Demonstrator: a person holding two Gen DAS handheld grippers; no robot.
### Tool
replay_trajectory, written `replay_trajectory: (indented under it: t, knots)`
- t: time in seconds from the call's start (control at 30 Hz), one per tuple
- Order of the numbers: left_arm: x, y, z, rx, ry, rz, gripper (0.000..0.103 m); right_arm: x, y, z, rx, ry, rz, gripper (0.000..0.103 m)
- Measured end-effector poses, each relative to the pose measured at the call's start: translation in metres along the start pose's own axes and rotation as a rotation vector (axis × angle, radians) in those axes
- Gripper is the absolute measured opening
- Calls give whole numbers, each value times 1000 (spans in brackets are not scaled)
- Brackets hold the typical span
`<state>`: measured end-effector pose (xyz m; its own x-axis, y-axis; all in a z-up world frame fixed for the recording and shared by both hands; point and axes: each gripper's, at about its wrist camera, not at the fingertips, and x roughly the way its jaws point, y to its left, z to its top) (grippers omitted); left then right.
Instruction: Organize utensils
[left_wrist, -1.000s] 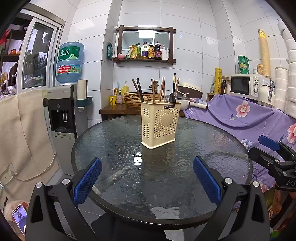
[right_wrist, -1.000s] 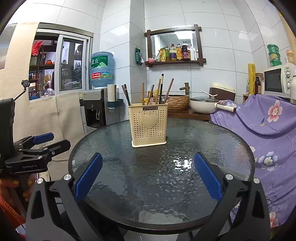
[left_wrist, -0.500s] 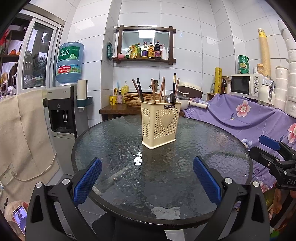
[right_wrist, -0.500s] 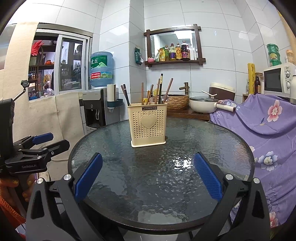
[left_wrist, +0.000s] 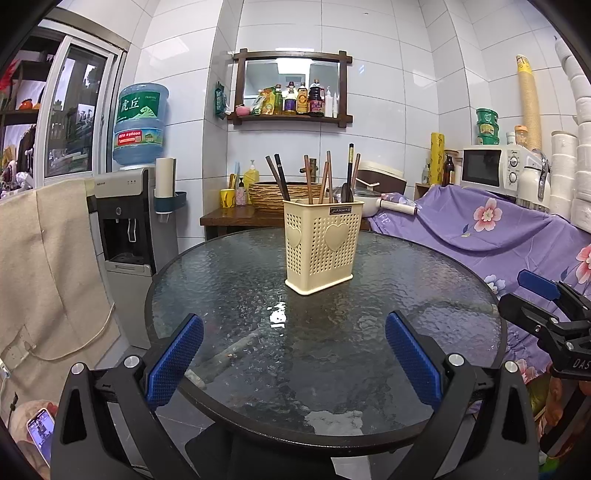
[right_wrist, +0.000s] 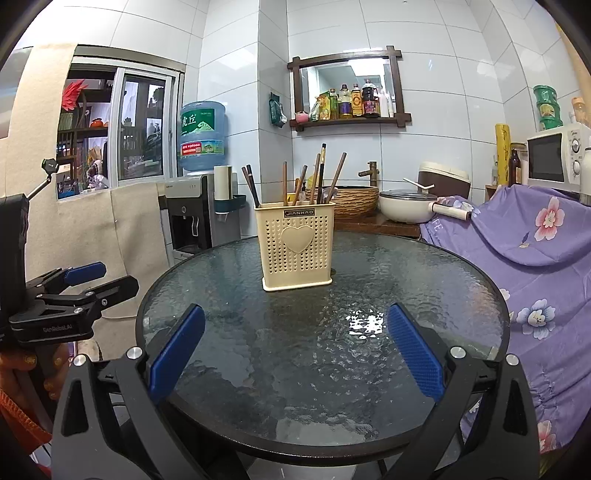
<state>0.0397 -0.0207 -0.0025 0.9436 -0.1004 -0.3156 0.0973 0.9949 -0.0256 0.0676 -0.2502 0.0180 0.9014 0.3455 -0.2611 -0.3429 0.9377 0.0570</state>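
Note:
A cream perforated utensil holder (left_wrist: 320, 245) (right_wrist: 296, 245) with heart shapes stands upright near the middle of the round glass table (left_wrist: 258, 347) (right_wrist: 424, 273). Several chopsticks (left_wrist: 277, 177) (right_wrist: 320, 173) and a dark spoon (left_wrist: 346, 192) stick out of its top. My left gripper (left_wrist: 293, 354) hovers open over the table's near edge, well short of the holder, with nothing between its blue pads. My right gripper (right_wrist: 295, 354) is likewise open and empty above the near edge. Each gripper shows at the side of the other's view.
A purple flowered cloth (left_wrist: 491, 236) (right_wrist: 535, 236) covers furniture right of the table. A water dispenser (left_wrist: 127, 214) (right_wrist: 192, 206) stands at the left. Behind the table a wooden counter (left_wrist: 229, 218) carries a woven basket (right_wrist: 351, 199) and a white pot (right_wrist: 404, 210). A microwave (left_wrist: 495, 168) sits at the right.

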Motion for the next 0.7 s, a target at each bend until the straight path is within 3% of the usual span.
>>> replay_trajectory:
  t: [0.7]
  knots:
    - [2, 1, -2, -3, 17, -4, 97, 2, 0, 1, -3, 4, 3, 97]
